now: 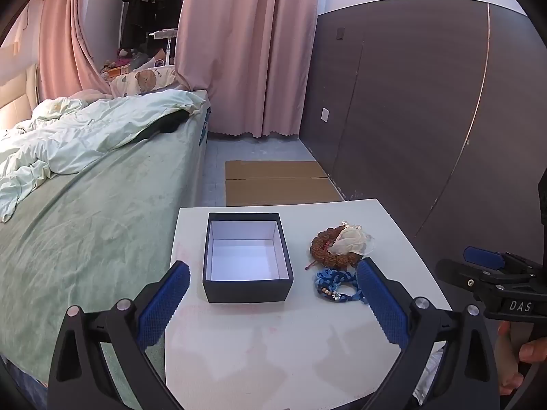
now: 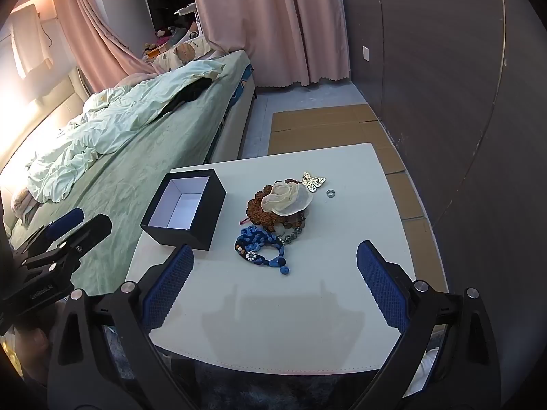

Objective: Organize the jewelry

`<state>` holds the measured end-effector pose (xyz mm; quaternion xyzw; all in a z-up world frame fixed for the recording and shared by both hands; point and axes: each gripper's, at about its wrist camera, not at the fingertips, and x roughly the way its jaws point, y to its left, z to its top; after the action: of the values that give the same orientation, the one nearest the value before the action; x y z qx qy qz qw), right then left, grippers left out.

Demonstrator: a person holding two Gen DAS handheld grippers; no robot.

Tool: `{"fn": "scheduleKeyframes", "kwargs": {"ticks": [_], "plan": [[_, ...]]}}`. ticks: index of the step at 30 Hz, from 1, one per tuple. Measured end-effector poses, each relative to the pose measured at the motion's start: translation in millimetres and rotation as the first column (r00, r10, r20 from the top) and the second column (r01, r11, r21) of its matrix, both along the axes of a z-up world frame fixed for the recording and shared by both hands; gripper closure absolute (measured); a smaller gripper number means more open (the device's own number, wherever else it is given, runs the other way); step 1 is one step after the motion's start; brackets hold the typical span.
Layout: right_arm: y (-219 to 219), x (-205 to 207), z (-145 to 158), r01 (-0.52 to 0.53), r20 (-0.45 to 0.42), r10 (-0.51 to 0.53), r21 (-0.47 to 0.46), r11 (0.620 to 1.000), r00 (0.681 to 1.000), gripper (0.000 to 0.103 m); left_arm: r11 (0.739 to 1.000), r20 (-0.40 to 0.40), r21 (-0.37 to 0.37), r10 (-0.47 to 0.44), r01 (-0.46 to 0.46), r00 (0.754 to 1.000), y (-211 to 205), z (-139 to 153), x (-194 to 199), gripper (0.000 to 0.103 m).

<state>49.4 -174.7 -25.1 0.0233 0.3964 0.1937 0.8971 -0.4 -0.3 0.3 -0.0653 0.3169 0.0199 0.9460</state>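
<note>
An open black box (image 1: 248, 259) with a white inside stands empty on the small white table (image 1: 280, 341); it also shows in the right wrist view (image 2: 184, 210). Right of it lies a jewelry pile: a brown bead bracelet (image 2: 263, 210), a cream fabric flower (image 2: 287, 198), a blue braided bracelet (image 2: 261, 249), a gold butterfly (image 2: 312, 181) and a small ring (image 2: 330, 193). My left gripper (image 1: 273, 290) is open, empty, in front of the box. My right gripper (image 2: 275, 273) is open, empty, in front of the pile.
A bed (image 1: 85, 188) with a green sheet and rumpled duvet runs along the table's left side. Flattened cardboard (image 1: 277, 182) lies on the floor beyond the table. A dark panelled wall (image 1: 427, 119) stands on the right, pink curtains (image 1: 246, 51) behind.
</note>
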Motion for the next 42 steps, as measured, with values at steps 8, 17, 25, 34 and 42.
{"fn": "scheduleKeyframes", "kwargs": {"ticks": [8,17,25,34,42], "plan": [[-1.0,1.5,-0.3,0.0,-0.006,0.0,0.0,1.0,1.0,0.007,1.0,0.005,-0.006,-0.013,0.013,1.0,-0.3,1.4,-2.5,0.008],[-2.1,1.9,0.3,-0.002,-0.007,0.002,-0.002,1.0,1.0,0.007,0.999,0.007,-0.008,-0.039,0.039,0.999,-3.4,-1.5,-0.5,0.008],[-2.8,2.1,0.3,-0.001,-0.006,0.001,-0.001,1.0,1.0,0.007,0.999,0.005,-0.008,-0.034,0.034,0.999,-5.8,-1.1,-0.6,0.008],[-4.3,2.7,0.4,0.002,-0.001,-0.002,0.005,1.0,1.0,0.007,0.999,0.017,0.001,-0.043,0.043,0.999,-7.1,3.5,-6.6,0.008],[-3.4,3.3,3.5,0.002,-0.001,-0.002,0.01,1.0,1.0,0.007,0.999,0.02,-0.003,-0.046,0.046,0.999,-9.0,5.1,-5.7,0.008]]}}
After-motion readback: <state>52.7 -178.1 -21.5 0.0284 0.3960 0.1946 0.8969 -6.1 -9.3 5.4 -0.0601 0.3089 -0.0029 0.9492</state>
